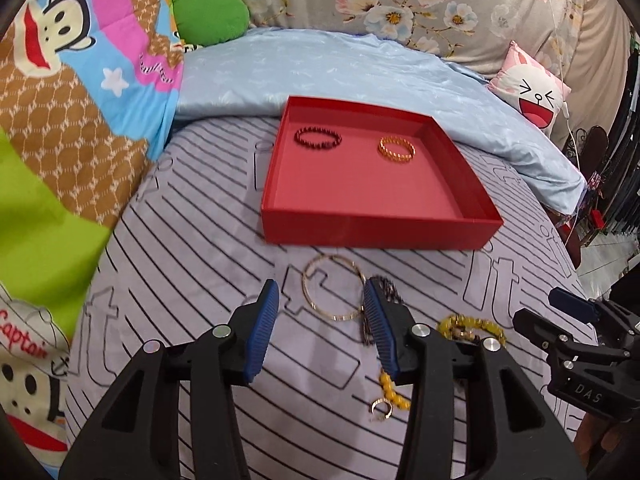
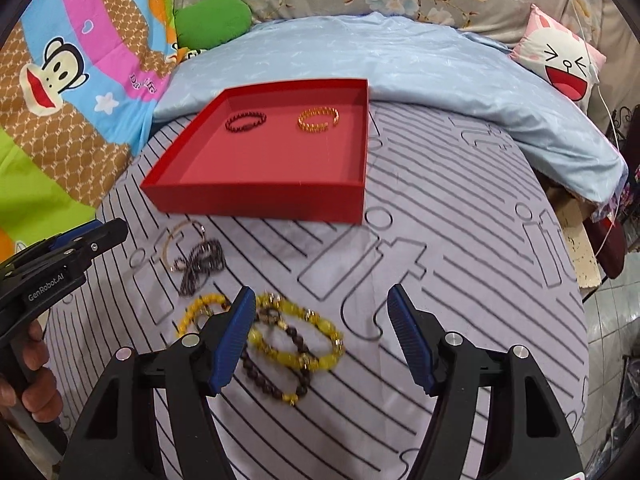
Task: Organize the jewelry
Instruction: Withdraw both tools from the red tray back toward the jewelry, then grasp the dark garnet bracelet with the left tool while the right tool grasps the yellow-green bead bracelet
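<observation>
Step in hand: While two bracelets already lie in the red box (image 1: 376,228), both grippers hang empty over the pieces left on the striped sheet (image 2: 460,216), so I judge this the approach for the next pick.
Left gripper (image 1: 320,312): jaws apart with nothing pressed between them; in the left wrist view the thin gold bangle (image 1: 334,294) lies on the sheet in the gap ahead of the fingertips.
Right gripper (image 2: 322,312): jaws wide apart and empty; the yellow bead bracelet (image 2: 296,344) and the dark bead bracelet (image 2: 276,376) lie tangled together just inside its left finger.
Next move, left: it likely calls for lowering to straddle one side of the bangle's rim; the dark chain bundle (image 2: 200,266) touches the bangle, so a careless close could catch both.
Next move, right: it probably needs a shift toward the bead pile, then a close on one strand only.
In the box: two, a dark red bead bracelet (image 1: 318,138) and a gold link bracelet (image 1: 397,149), well apart.
On the sheet: one bangle, one chain bundle, one dark bead bracelet, at least two yellow bead pieces counting the smaller yellow strand (image 2: 202,310), and one small gold clasp or ring (image 1: 380,408) that I cannot identify.
Grippers: two.
Boxes: one.
</observation>
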A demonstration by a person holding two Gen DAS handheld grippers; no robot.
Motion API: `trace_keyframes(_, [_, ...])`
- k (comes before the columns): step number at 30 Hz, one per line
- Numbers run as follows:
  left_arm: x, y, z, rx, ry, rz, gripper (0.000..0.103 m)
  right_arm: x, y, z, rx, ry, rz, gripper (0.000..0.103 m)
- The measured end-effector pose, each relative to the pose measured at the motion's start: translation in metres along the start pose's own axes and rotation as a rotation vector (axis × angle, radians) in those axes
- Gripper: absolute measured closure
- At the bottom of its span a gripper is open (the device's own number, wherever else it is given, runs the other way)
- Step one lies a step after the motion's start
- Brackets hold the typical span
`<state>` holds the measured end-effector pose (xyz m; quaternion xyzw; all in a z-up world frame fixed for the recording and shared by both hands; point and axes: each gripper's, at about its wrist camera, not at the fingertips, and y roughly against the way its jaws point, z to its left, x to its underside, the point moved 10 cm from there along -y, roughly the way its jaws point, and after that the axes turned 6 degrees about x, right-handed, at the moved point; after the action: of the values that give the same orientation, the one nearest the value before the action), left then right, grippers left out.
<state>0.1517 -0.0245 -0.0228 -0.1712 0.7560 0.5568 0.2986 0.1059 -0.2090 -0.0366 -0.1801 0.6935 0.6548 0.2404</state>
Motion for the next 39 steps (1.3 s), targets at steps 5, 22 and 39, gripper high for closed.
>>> trace_keyframes(5, [0.024, -0.008, 0.000, 0.002, 0.014, 0.039, 0.060, 0.018, -0.009, -0.005, 0.008, -0.015, 0.023, 0.039])
trace_keyframes(22, [0.036, -0.026, -0.013, 0.028, 0.008, 0.073, 0.060, 0.030, -0.042, -0.010, 0.003, -0.032, 0.090, 0.079])
trace_keyframes(39, [0.022, -0.054, -0.027, 0.035, -0.016, 0.070, 0.061, 0.029, -0.046, -0.014, 0.032, 0.000, 0.065, 0.089])
